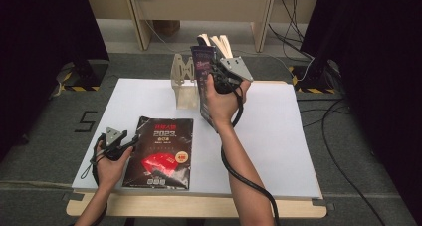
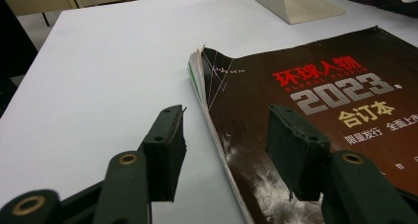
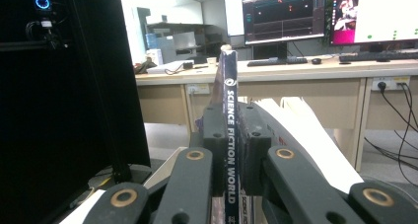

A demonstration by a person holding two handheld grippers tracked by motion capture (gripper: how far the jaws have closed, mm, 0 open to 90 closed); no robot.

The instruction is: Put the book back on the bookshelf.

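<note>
Overall, white table top [image 1: 278, 136]: bears all items listed, on a wooden board.

Black magazine [image 1: 160, 153]: lies flat near the front left of the table, cover up, red and grey lettering; top corner curled and worn in the left gripper view [image 2: 315, 115].

Dark magazine [image 1: 205, 81]: held upright above the table's middle, pages fanning open at the top; spine reads "SCIENCE FICTION WORLD" in the right gripper view [image 3: 230, 135].

Metal bookend [image 1: 184, 84]: stands at the back centre, just left of the raised magazine.

Right gripper [image 1: 219, 76]: jaws clamped on the dark magazine's spine.

Left gripper [image 1: 130, 145]: jaws apart, straddling the black magazine's left edge, pressing nothing.
</note>
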